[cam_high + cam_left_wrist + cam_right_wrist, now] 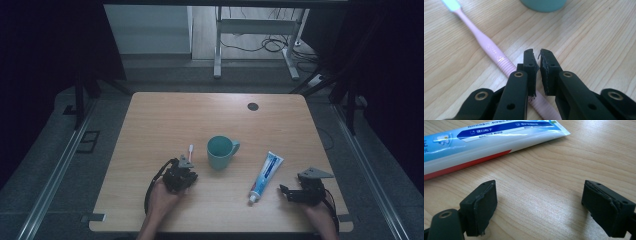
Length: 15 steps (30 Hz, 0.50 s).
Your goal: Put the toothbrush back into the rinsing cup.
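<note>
Counter [150, 120]: one toothbrush [489, 47], one mug [220, 152], one toothpaste tube [265, 175]. Left gripper [537, 56] jaws nearly closed, empty, above the toothbrush; right gripper [539, 202] jaws wide, empty.

Left gripper [537, 56] nearly closed — right gripper [539, 195] gaping wide.

Toothbrush [491, 48] handle end hidden under left tongs [537, 56]; mug [544, 4] cut off.
</note>
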{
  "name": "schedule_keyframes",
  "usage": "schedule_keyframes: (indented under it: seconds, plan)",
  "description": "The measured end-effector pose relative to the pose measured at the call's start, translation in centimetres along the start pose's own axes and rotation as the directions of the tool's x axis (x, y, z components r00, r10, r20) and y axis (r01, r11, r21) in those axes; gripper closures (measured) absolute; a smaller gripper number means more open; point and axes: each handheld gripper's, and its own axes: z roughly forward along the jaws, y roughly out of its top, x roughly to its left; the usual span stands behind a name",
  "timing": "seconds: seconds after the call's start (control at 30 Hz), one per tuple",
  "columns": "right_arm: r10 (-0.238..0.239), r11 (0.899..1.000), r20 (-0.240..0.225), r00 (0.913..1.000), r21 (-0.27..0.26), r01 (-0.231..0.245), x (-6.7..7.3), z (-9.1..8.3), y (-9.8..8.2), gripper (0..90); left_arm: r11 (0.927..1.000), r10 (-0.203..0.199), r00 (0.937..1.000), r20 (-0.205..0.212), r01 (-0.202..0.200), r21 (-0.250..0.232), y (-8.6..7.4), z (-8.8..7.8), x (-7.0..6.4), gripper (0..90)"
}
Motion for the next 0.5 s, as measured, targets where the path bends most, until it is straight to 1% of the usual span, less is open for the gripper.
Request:
schedule_keyframes:
  seconds: [0.17, 0.43, 0.5]
  plan:
    - [0.000, 1.000, 0.000, 1.0000, 0.000, 0.000, 0.0, 0.0, 0.0, 12.8, 0.9999, -0.009, 0.9999, -0.006, 0.009, 0.008, -0.6, -0.6, 0.4, 81.7]
    - [0.003, 1.000, 0.000, 1.0000, 0.002, -0.003, 0.0, 0.0, 0.0, 12.8, 0.9993, -0.034, 0.9988, -0.035, 0.034, 0.013, -1.6, -1.6, 1.5, 81.3]
    - [0.002, 1.000, 0.000, 1.0000, 0.001, -0.002, 0.0, 0.0, 0.0, 12.8, 0.9992, -0.034, 0.9985, -0.042, 0.035, 0.018, -1.8, -1.8, 1.8, 81.2]
